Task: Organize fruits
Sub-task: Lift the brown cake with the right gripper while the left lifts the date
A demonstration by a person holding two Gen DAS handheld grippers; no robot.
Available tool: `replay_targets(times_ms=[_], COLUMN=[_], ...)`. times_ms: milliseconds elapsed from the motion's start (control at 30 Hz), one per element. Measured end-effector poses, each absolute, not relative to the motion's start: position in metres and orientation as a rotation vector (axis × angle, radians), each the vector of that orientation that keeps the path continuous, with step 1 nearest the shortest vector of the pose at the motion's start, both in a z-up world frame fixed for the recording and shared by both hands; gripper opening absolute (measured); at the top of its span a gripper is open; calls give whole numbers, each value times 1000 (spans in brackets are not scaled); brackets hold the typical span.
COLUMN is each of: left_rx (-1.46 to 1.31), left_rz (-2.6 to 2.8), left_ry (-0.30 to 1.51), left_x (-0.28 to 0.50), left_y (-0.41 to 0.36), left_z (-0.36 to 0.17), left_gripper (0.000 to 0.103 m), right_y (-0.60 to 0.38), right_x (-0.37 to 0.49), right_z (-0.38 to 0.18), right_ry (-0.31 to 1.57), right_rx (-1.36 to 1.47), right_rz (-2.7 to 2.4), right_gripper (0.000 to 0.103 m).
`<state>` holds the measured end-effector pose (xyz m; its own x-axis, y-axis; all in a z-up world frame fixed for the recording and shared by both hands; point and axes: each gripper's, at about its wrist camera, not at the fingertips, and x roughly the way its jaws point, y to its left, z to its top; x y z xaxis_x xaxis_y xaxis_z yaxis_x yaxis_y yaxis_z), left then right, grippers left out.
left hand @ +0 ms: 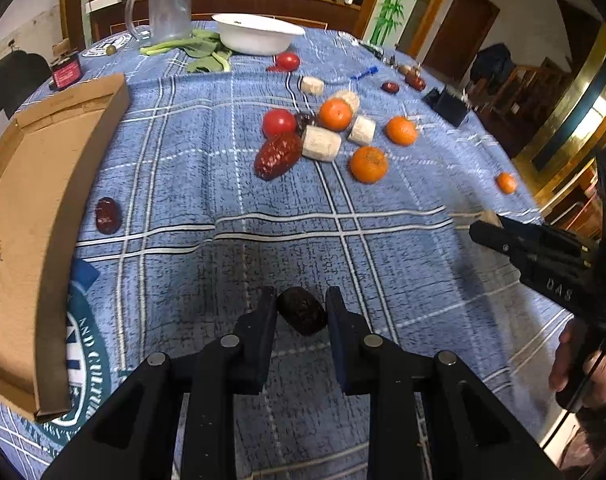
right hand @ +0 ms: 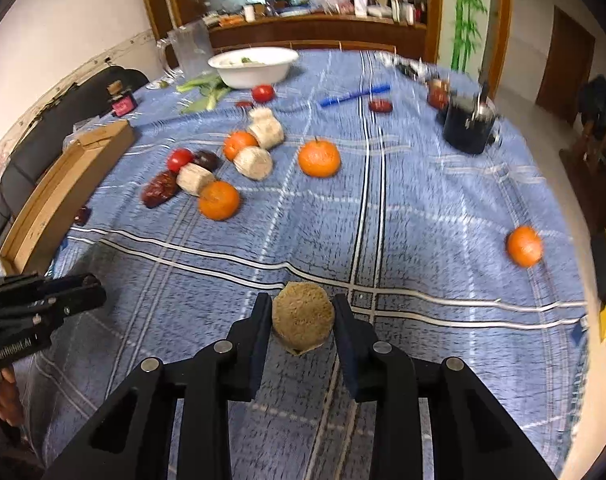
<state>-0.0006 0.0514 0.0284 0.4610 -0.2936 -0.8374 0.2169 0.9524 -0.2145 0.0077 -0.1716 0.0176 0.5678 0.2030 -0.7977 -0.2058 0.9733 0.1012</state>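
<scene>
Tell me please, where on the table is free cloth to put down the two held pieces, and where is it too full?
Free: the wide cloth between the central fruit pile and both grippers, bordered by the cardboard tray on one side and the lone orange on the other. Crowded: the pile, and the far edge around the white bowl.

1. Left gripper (left hand: 301, 312): matte black plastic, two flat blocky fingers (left hand: 263, 320) on angled linkage arms.
2. Round silver pins at each linkage joint.
3. Right gripper (right hand: 303, 320): same black build, dark blue pads inside the fingers (right hand: 345, 336).
4. White lettering printed along both black bodies.
5. Dark sleeve above the right hand (left hand: 583, 368).
</scene>
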Motion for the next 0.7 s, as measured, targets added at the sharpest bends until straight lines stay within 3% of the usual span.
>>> replay_targets(times_ms=[700], left_rx=[-119], left_rz=[-186], left_ry=[937], left_x=[-33], left_y=[121], left_z=[85], left_gripper=[24], right_y=[-79], right_x=[-6], right_z=[41], right_ry=[914], right_rx=[-92], right_rz=[370], right_gripper=[33])
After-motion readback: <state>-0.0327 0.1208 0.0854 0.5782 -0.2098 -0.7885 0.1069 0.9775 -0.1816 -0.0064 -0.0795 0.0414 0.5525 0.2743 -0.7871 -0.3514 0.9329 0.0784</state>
